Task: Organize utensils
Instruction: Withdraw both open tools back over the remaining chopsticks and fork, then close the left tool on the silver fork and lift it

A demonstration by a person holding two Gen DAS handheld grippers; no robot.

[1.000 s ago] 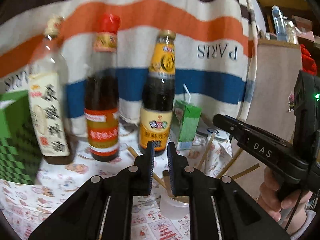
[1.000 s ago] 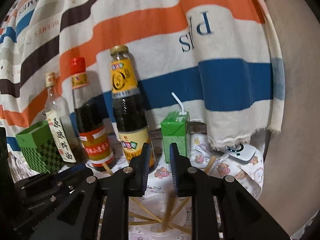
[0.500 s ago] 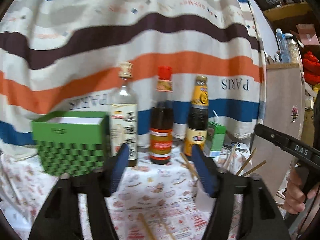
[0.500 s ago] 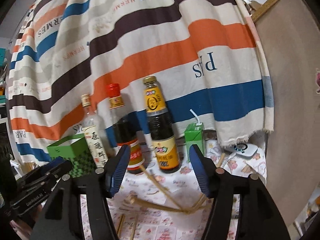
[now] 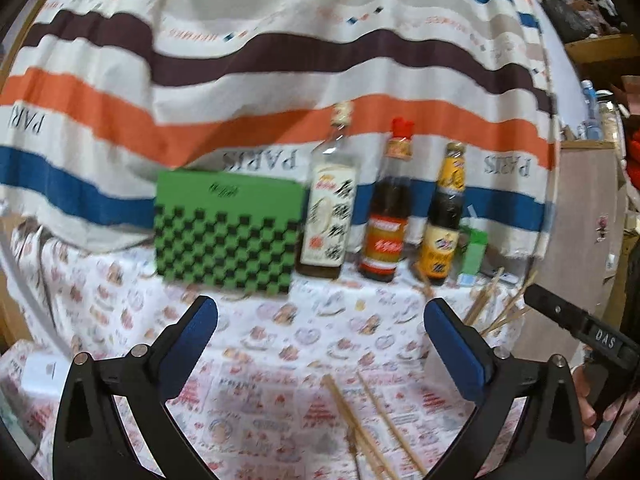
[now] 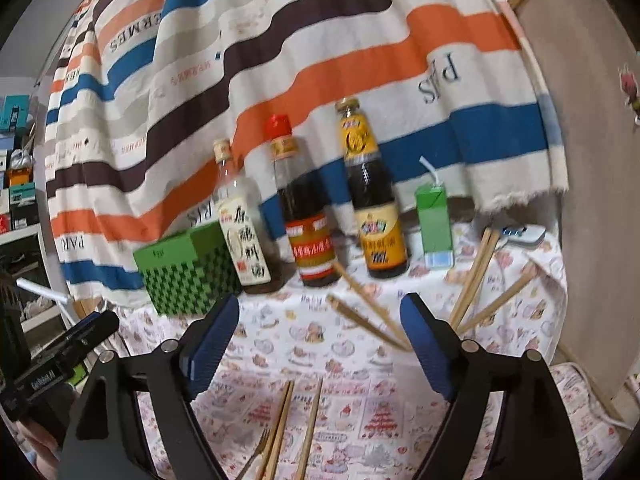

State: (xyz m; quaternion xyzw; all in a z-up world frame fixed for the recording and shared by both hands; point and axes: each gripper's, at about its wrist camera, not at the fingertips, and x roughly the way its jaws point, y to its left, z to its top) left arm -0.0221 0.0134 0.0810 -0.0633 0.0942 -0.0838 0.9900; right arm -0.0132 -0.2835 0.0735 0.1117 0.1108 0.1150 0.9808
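Note:
Wooden chopsticks (image 6: 280, 428) lie on the patterned tablecloth near the front, with a small fork (image 6: 258, 450) beside them; they also show in the left wrist view (image 5: 360, 424). More chopsticks (image 6: 476, 276) stick up and fan out at the right, behind my right finger; their holder is hidden. My left gripper (image 5: 320, 344) is open and empty above the cloth. My right gripper (image 6: 320, 344) is open and empty, and it shows at the right edge of the left wrist view (image 5: 576, 324).
A green checkered box (image 5: 228, 232) stands at the back left. Three sauce bottles (image 5: 386, 216) and a green juice carton (image 6: 434, 224) stand in a row before a striped hanging cloth (image 5: 280, 60). A wooden panel (image 6: 600, 160) bounds the right side.
Both grippers have opened wide from shut and pulled back from the bottles, so more of the table and the chopsticks in front show.

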